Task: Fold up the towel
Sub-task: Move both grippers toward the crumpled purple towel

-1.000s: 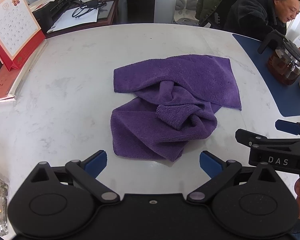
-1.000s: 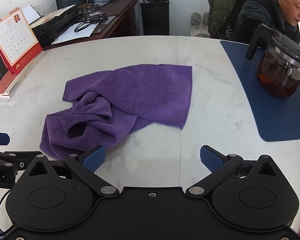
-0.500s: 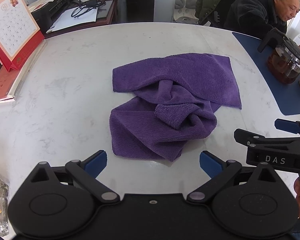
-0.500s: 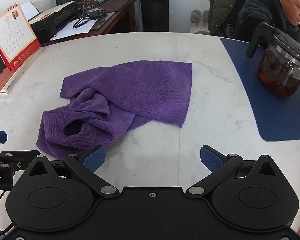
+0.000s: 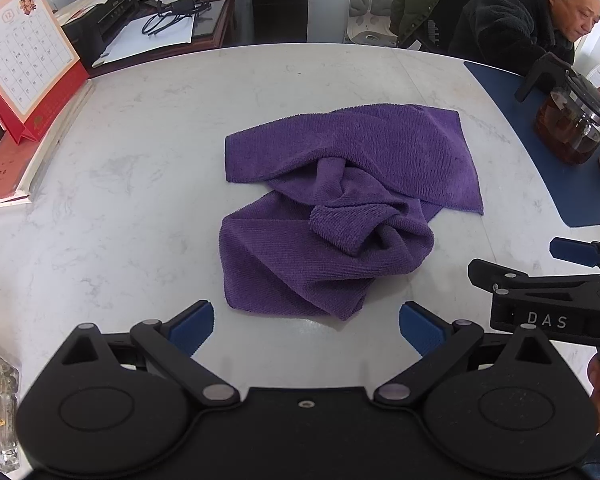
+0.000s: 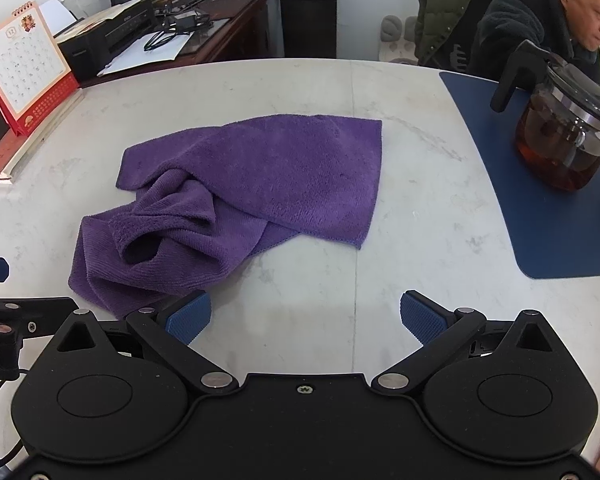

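Purple microfibre towel (image 5: pixel 340 216) lies crumpled on the white marble-patterned tabletop (image 5: pixel 140 184), near its middle. The far half lies flat; the near half is bunched into folds with 1 rolled ridge on top. The left gripper (image 5: pixel 306 326), black with blue finger pads, hovers just short of the towel's near edge, jaws spread wide, holding nothing. The right gripper (image 6: pixel 304 318) is likewise spread and empty; its left pad (image 6: pixel 188 318) sits just beside the towel's near corner, contact not determinable. A dark blue mat (image 6: pixel 548 216) at the right carries 1 glass teapot with black lid and handle (image 6: pixel 560 136). A red-based desk calendar (image 5: pixel 24 60) stands at far left.
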A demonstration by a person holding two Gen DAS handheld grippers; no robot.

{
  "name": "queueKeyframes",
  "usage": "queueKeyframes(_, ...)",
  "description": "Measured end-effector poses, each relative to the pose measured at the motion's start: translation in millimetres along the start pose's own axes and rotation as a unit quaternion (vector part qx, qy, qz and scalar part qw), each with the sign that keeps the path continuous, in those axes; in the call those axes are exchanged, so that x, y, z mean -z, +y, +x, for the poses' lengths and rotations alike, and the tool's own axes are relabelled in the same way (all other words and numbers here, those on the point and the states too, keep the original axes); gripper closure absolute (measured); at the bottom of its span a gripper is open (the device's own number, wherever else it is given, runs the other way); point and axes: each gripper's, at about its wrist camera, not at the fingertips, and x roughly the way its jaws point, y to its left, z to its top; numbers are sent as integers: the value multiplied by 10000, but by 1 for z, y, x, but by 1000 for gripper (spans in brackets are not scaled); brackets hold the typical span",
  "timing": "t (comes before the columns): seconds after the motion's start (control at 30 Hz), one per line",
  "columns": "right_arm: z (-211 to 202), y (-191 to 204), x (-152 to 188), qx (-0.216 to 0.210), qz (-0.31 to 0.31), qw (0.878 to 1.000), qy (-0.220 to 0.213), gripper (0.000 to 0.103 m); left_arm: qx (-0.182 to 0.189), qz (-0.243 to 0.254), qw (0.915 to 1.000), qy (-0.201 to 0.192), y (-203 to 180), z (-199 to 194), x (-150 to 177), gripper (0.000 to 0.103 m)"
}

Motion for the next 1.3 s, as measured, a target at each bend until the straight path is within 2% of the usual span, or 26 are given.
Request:
queueKeyframes(1.07, 3, -1, 1, 43, 2, 10000, 49, 0, -14, -16, 10000, 81, 2, 4, 2, 3)
queueKeyframes(1.3, 12, 0, -13, -152, -340, 9992, -154, 0, -55, -159, 9997, -179, 23, 7, 0, 3)
